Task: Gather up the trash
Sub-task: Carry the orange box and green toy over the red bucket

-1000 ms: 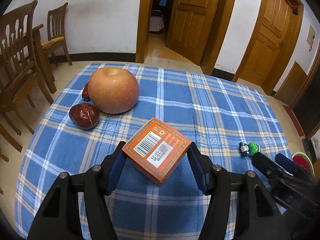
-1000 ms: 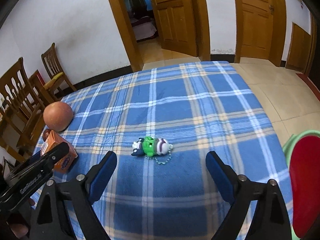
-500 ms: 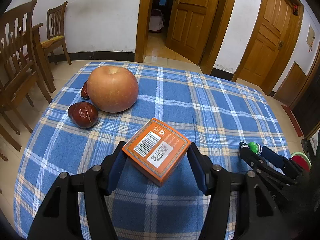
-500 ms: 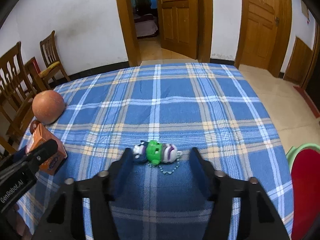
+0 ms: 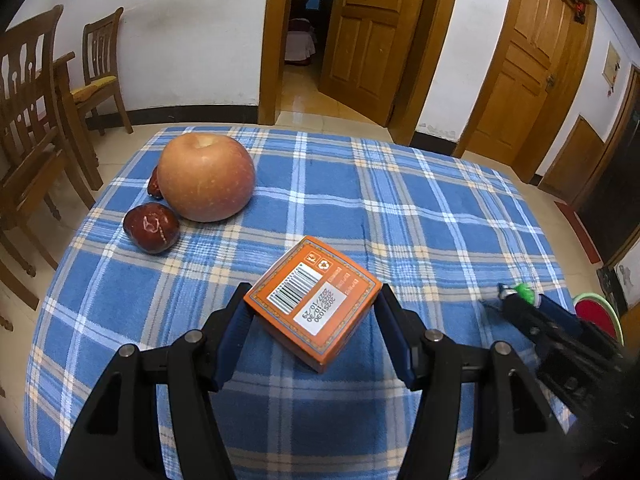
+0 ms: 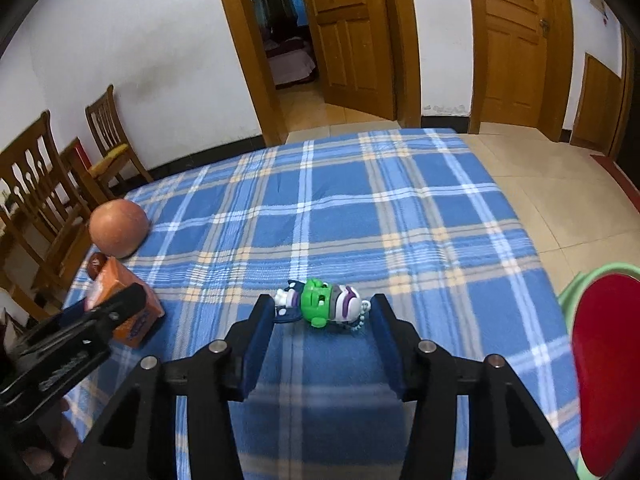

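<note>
An orange carton box [image 5: 314, 304] with a barcode label sits tilted between the blue pads of my left gripper [image 5: 312, 302], which is shut on its two sides just over the blue plaid tablecloth [image 5: 360, 200]. A small green, white and purple toy keychain [image 6: 320, 302] lies sideways on the cloth. My right gripper [image 6: 322, 314] is shut on it, one pad at each end. The left wrist view shows that toy [image 5: 524, 290] at the right gripper's tip, far right. The box [image 6: 132, 312] also shows at the left of the right wrist view.
A large apple [image 5: 206, 178] and two dark red dates [image 5: 151, 228] lie at the cloth's far left. A green-rimmed container with a red inside [image 6: 600, 360] stands off the table's right edge. Wooden chairs [image 5: 28, 140] stand left of the table.
My right gripper moved forward to the toy and its jaws closed from wide apart onto the toy's ends. The left gripper kept its hold on the box and barely moved.
</note>
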`<state>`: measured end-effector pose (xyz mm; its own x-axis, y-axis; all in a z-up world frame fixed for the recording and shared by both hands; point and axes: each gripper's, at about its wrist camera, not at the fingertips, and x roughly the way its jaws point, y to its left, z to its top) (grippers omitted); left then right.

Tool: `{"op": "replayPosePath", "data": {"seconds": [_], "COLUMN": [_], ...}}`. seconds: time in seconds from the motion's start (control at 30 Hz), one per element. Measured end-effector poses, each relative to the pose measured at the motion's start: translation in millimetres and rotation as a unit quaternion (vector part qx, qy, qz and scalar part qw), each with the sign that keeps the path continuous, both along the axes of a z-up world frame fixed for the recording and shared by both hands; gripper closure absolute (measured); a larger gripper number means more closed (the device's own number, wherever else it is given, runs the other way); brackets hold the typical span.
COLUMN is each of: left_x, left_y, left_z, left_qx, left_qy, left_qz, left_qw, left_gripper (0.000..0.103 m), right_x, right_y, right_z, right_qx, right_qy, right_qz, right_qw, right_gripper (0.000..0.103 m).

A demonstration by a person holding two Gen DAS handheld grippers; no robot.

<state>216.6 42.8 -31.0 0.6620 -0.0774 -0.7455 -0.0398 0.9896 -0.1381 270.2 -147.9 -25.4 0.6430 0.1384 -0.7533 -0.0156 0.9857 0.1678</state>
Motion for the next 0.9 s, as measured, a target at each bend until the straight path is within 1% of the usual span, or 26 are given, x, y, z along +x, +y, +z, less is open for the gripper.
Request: {"op": "replayPosePath", "data": {"seconds": [0.13, 0.27, 0.5, 0.73, 0.9], "left_x": [-6.6, -18.4, -39.4, -55.3, -64.1], "left_y": [-7.9, -20.4, -45.3, -80.8, -111.1], "left_z": [3.5, 9.3, 22.8, 34.8, 39.4], "left_qx": [0.001, 0.002, -0.004, -0.011, -0.015], "left_qy": [0.002, 0.001, -0.005, -0.008, -0.005], "left_qz": [-0.01, -0.023, -0.052, -0.089, -0.123], "left_qw": [1.0, 0.9997, 0.9987, 0.996, 0.9922], "left_gripper": [0.042, 0.042, 0.042, 0.042, 0.042], "right_x": [-17.6, -36.7, -74.7, -112.9, -135.2], "right_y": [-14.3, -30.9, -58.4, -96.4, -123.2], "right_z": [8.6, 15.9, 25.1, 33.7, 36.7], "right_qx": [0.014, 0.038, 0.057, 0.072, 0.081], "right_qy": [-0.01, -0.015, -0.03, -0.047, -0.056], "right_qz": [-0.004, -0.011, -0.03, -0.071, -0.103], "right_qw": [1.0, 0.999, 0.998, 0.994, 0.99], "right_gripper": [0.051, 0.051, 0.051, 0.051, 0.051]}}
